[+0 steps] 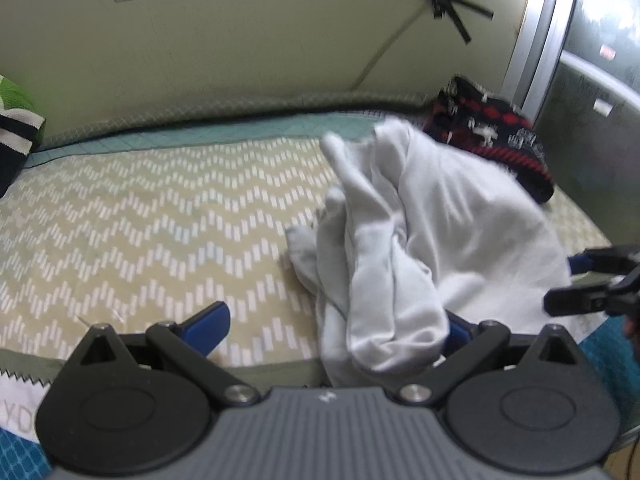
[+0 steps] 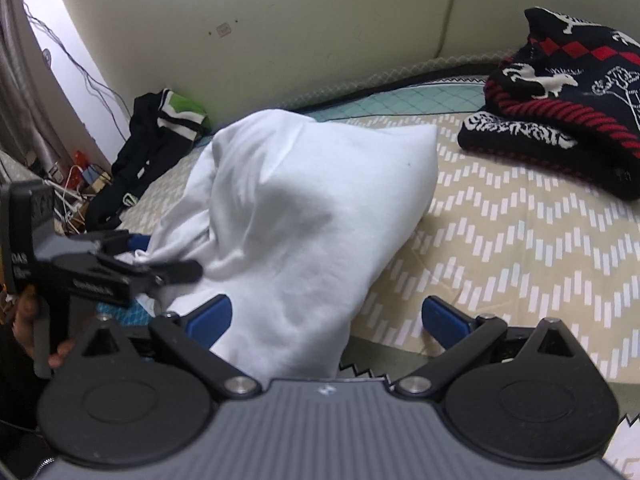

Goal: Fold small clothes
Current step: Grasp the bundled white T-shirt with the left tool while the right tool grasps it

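Observation:
A white garment [image 1: 432, 224] lies bunched on the chevron bedspread [image 1: 140, 216]. My left gripper [image 1: 336, 324] is open, with a fold of the garment draped over its right finger. My right gripper [image 2: 328, 320] is open, and the garment's near edge [image 2: 280, 240] lies between its jaws beside the left finger. The right gripper also shows at the right edge of the left wrist view [image 1: 592, 280]. The left gripper shows at the left of the right wrist view [image 2: 160, 256], against the garment's left corner.
A dark knitted sweater with red and white patterns [image 2: 560, 112] lies at the back right of the bed. A dark and green garment [image 2: 152, 152] lies at the far left by cables. A pale wall [image 1: 240, 40] runs behind the bed.

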A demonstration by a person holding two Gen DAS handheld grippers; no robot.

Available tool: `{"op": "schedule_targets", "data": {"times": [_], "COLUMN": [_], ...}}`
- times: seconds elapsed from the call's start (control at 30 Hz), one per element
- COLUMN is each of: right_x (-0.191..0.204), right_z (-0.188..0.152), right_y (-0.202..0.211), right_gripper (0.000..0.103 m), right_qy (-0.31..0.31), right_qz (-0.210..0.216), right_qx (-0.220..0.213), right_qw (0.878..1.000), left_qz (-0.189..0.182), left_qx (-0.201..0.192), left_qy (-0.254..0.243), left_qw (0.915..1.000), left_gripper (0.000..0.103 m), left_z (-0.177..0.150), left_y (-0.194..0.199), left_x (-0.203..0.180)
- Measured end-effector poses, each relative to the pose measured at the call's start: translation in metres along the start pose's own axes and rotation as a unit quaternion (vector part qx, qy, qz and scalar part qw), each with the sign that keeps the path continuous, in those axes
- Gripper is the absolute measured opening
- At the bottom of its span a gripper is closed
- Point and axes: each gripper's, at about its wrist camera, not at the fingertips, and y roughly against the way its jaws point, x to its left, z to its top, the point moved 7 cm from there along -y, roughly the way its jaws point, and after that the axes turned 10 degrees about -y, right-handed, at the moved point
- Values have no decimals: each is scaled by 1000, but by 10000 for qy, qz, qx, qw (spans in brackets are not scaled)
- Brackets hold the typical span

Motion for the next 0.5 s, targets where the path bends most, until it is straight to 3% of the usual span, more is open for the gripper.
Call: {"op": "schedule_targets", "data": {"times": [0.2, 0.33, 0.37, 0.43, 0.5], "right_x": [-1, 4, 8, 16, 23], "right_z": [2, 8, 9, 11, 14], "right_y": [-11, -23, -29, -42, -50], "right_gripper": [80, 70, 54, 49, 48], "right_qy": [-136, -333, -381, -383, -256], "right_qz": [93, 386, 499, 688, 758], "right_qx": [29, -51, -7, 85, 48], "right_qw": [9999, 9987, 9980, 9969, 9968], "left_qz": [-406, -1040, -1077, -1035, -982], "left_qx": [40, 353, 317, 205, 63], "left_qy": [212, 526, 507, 297, 220], "left_qw": [9989, 9926, 9924, 9940, 9949], "left_gripper": [103, 103, 101, 98, 83], "left_z": [9, 9, 9, 10, 12], "left_y": [-6, -30, -35, -40, -41], "left_x": [6, -2, -6, -15, -20]}}
